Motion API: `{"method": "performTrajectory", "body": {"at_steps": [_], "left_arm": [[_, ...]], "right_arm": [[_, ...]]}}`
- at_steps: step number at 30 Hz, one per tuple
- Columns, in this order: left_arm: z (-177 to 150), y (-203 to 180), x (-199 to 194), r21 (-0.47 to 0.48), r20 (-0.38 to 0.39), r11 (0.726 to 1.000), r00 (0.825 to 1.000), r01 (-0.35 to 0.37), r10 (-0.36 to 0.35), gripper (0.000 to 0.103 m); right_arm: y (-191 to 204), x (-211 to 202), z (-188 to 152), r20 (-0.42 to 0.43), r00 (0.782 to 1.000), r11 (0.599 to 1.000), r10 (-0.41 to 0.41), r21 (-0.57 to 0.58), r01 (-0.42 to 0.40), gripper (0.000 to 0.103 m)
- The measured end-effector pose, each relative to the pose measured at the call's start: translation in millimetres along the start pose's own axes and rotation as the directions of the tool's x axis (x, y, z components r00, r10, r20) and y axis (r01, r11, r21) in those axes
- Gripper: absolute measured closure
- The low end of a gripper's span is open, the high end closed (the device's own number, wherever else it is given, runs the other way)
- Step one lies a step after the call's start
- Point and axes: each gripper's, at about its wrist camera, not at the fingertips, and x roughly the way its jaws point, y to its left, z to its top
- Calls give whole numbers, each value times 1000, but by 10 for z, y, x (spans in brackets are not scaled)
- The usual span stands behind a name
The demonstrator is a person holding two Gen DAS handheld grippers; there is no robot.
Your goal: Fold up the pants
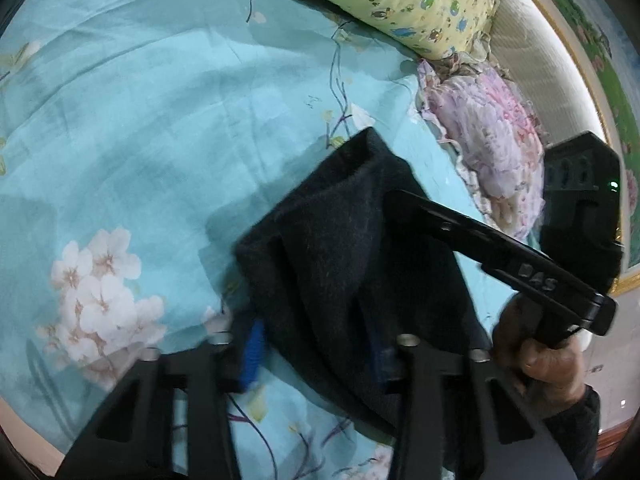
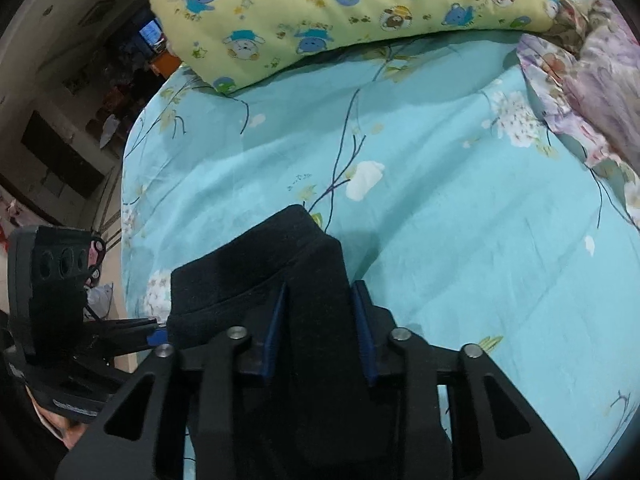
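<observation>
The dark navy pants [image 1: 340, 248] hang bunched above the light blue floral bedsheet [image 1: 140, 120]. In the left wrist view my left gripper [image 1: 316, 356] has its blue-padded fingers spread wide around the cloth's lower edge, and the fabric drapes over the right finger. The right gripper's black arm [image 1: 500, 252] comes in from the right and pinches the pants' top. In the right wrist view my right gripper [image 2: 320, 332] is shut on a thick fold of the pants [image 2: 280, 264]. The left gripper [image 2: 156, 334] touches the cloth's left edge there.
A yellow cartoon-print pillow [image 2: 340, 4] lies at the far side of the bed. A pink-and-lilac floral quilt [image 1: 492, 132] is bunched at the right. The bed's left edge [image 2: 124, 200] drops to the room floor.
</observation>
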Motion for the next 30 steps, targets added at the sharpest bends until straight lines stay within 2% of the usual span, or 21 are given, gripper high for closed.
{"method": "performTrajectory", "body": {"at_steps": [2,4,13,19,30], "left_arm": [[12,5,-15,-4,-2,1000,1000,15,-15,78],[1,-77,-61,28,6,1000,1000,7,-8,84],[-75,-584,-398,136,56,989,996,59,-67,87],[-247,-1068,-551,245,57,963,990,114,-132,87],[-691,-1780,-685,390,-2,899,976,200,-216,87]], "right_arm": [[-28,-58,-21,13,1000,1000,16,22,-16,81],[-52,-138,-64,33,999,998,32,46,-33,83],[-34,-724,-265,168,984,993,54,95,-71,85],[-45,-1236,-512,272,961,988,48,127,-85,86],[-189,-1955,-1098,406,914,975,-4,206,-87,86]]}}
